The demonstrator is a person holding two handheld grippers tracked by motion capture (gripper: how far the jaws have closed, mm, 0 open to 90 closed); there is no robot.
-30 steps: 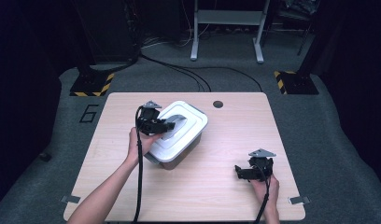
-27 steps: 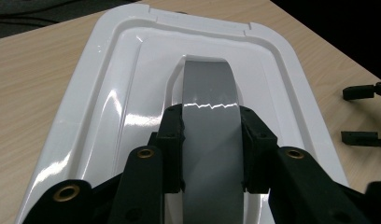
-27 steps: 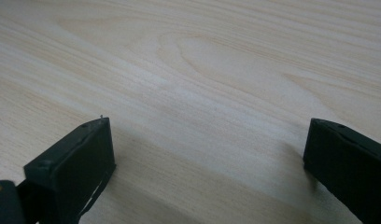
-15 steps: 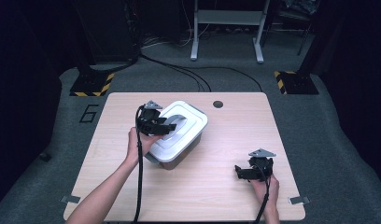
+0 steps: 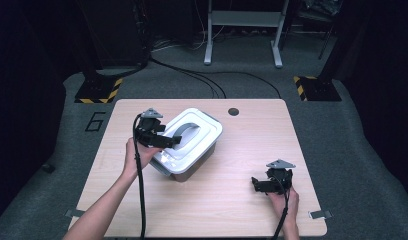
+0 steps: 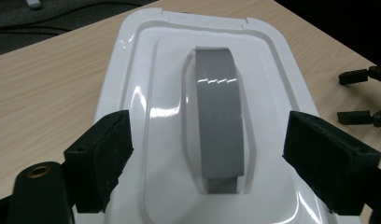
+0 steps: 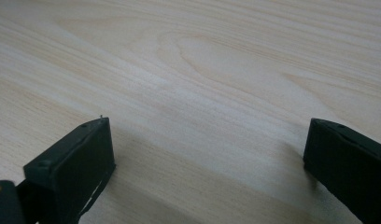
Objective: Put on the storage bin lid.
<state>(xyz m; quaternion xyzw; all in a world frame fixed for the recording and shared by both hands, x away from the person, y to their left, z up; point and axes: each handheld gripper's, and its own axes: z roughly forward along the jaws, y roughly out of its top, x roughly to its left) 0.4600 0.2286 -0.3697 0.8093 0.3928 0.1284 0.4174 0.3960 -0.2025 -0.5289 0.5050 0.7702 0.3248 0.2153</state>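
A white lidded container (image 5: 189,145) sits on the counter (image 5: 232,210) left of its middle, nearer the far edge, with a grey handle (image 6: 219,116) lying flat in a recess of its lid. The left gripper (image 6: 212,163) hovers over the lid, its jaws released and spread wide on either side of the handle, touching nothing. The right gripper (image 5: 262,185) rests near the counter's near right corner, well apart from the container, jaws likewise released over bare wood.

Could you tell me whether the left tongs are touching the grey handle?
Apart: in the left gripper view, the left tongs stand open, white lid showing between each jaw and the grey handle.
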